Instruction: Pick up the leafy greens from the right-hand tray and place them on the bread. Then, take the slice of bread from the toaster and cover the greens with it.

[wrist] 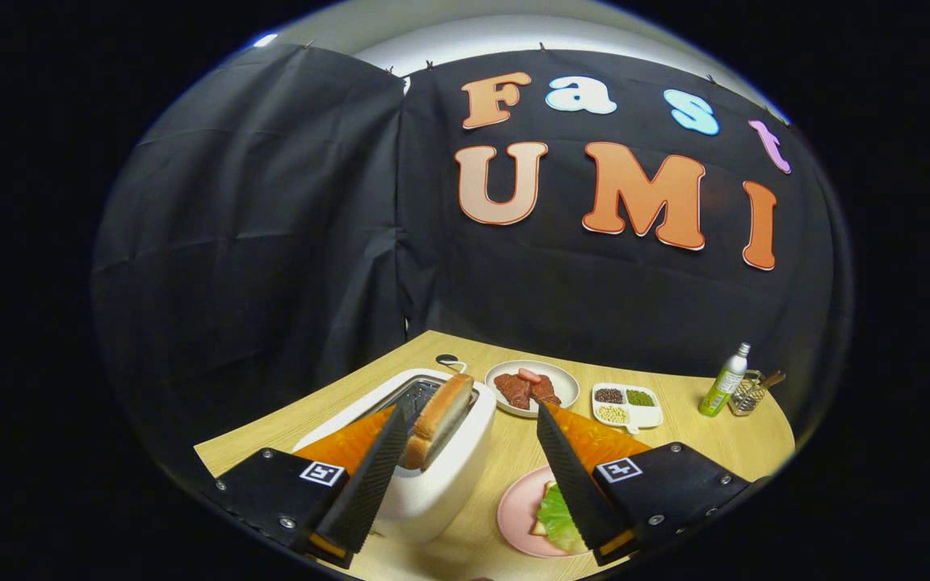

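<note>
Fingers wide apart, holding nothing | my gripper [473, 420] above toaster [433, 476] | bread [438, 420] standing in slot | greens [558, 516] on pink plate [517, 508], lower right

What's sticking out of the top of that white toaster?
A slice of bread stands in the toaster's slot, between the open hand-held gripper's fingers. Its lower part is hidden inside.

One toaster [433, 476], one bread slice [438, 420] in it, two plates [566, 387], one divided tray [649, 415], one bottle [723, 381], one wire holder [747, 395], one open-fingered tool [471, 440]
</note>
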A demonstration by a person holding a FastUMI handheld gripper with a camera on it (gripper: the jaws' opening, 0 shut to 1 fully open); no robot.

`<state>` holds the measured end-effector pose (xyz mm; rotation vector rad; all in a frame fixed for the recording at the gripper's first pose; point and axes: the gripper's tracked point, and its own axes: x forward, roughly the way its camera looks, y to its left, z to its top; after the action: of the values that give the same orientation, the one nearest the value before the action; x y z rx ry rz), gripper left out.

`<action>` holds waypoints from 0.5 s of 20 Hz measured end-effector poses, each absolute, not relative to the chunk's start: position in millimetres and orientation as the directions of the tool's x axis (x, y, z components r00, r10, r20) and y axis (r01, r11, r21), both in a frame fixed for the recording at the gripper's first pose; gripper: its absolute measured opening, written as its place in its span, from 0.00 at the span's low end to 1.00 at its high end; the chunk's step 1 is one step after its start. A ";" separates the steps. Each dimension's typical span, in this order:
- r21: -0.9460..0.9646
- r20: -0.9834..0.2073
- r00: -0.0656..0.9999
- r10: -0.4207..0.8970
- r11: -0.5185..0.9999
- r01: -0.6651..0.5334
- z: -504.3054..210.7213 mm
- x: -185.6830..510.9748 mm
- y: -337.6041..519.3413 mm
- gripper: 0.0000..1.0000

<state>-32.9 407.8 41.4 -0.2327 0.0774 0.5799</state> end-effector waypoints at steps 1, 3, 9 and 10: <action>-0.207 -0.129 0.842 0.524 0.816 -0.539 42.4 -29.8 412.5 0.97; -0.224 -0.120 0.858 0.499 0.828 -0.513 40.4 -23.8 418.8 0.97; -0.206 -0.194 0.868 0.456 0.847 -0.491 11.4 -10.2 441.2 0.98; -0.204 -0.203 0.869 0.452 0.848 -0.489 8.9 -9.1 443.2 0.93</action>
<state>-9.1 443.2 8.9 -0.2539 0.1495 0.4974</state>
